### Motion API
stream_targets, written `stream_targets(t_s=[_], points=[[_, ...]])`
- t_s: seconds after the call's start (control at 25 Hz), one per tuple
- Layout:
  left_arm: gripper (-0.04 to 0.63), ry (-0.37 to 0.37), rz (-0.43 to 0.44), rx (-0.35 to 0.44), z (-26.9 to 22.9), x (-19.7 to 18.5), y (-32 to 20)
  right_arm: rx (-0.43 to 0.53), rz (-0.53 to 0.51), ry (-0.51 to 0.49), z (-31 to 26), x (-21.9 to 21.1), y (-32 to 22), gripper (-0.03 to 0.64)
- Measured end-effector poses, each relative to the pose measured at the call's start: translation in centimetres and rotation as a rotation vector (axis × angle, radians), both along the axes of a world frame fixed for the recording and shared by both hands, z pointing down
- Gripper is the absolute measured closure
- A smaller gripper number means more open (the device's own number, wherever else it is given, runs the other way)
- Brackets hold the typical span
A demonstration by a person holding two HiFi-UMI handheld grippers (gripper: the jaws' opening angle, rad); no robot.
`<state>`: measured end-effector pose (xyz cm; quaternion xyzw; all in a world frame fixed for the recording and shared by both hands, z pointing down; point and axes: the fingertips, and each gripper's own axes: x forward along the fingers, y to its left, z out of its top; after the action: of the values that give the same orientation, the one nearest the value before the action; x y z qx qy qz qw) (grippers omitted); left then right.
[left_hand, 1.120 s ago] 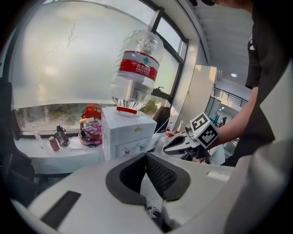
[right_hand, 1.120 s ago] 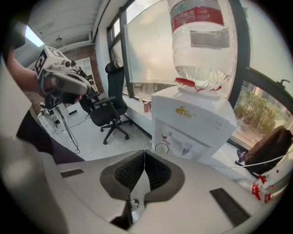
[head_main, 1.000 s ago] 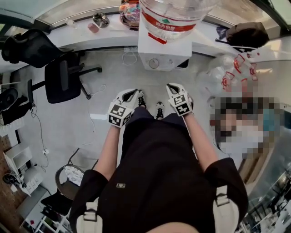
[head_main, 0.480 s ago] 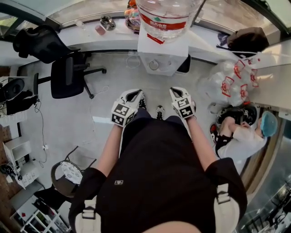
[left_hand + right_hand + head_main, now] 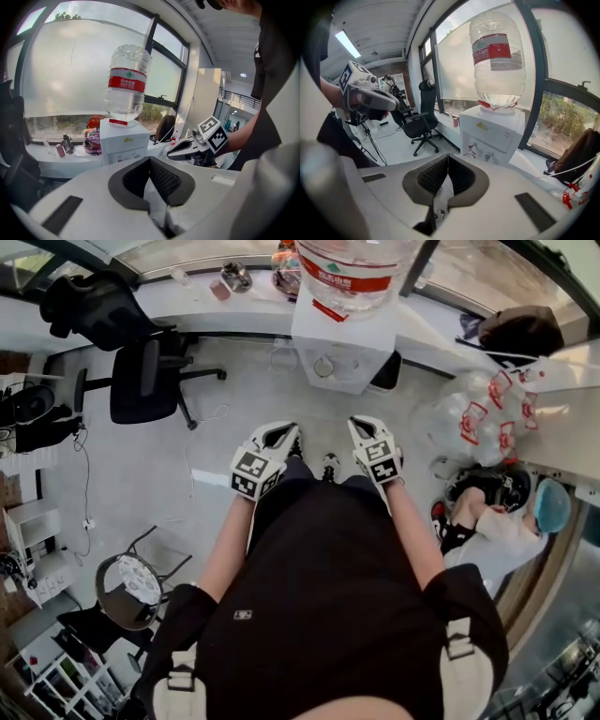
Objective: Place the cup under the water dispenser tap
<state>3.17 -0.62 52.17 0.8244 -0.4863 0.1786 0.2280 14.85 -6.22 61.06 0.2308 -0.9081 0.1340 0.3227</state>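
The white water dispenser (image 5: 342,348) with a big clear bottle (image 5: 352,268) stands on the window counter ahead of me. Its two taps (image 5: 480,151) show on the front in the right gripper view. I see no cup that I can be sure of; a small pink container (image 5: 218,290) sits on the counter left of the dispenser. My left gripper (image 5: 281,432) and right gripper (image 5: 361,423) are held side by side in front of my body, short of the dispenser. Both are shut with nothing between the pads (image 5: 157,176) (image 5: 429,176).
A black office chair (image 5: 141,381) stands to the left, and another with a dark jacket (image 5: 94,306) behind it. A person (image 5: 497,521) crouches at the right beside bagged bottles (image 5: 478,413). A dark backpack (image 5: 520,329) lies on the counter. A round stool (image 5: 131,582) is at lower left.
Both grippers have come a little forward and up towards the dispenser, still side by side. Their jaws stay shut and nothing has been picked up.
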Motion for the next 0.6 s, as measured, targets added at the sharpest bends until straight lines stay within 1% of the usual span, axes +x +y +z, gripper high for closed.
stream_targets(t_s=[0.32,0.6], points=[[0.595,0.002,-0.046,0.007,-0.2,-0.6,0.3,0.03,-0.029,-0.03,-2.1,-0.8,0.3,0.62],[0.595,-0.002,-0.062,0.019,-0.7,-0.9,0.0,0.044,-0.045,-0.045,-3.1,-1.2,0.0,0.62]])
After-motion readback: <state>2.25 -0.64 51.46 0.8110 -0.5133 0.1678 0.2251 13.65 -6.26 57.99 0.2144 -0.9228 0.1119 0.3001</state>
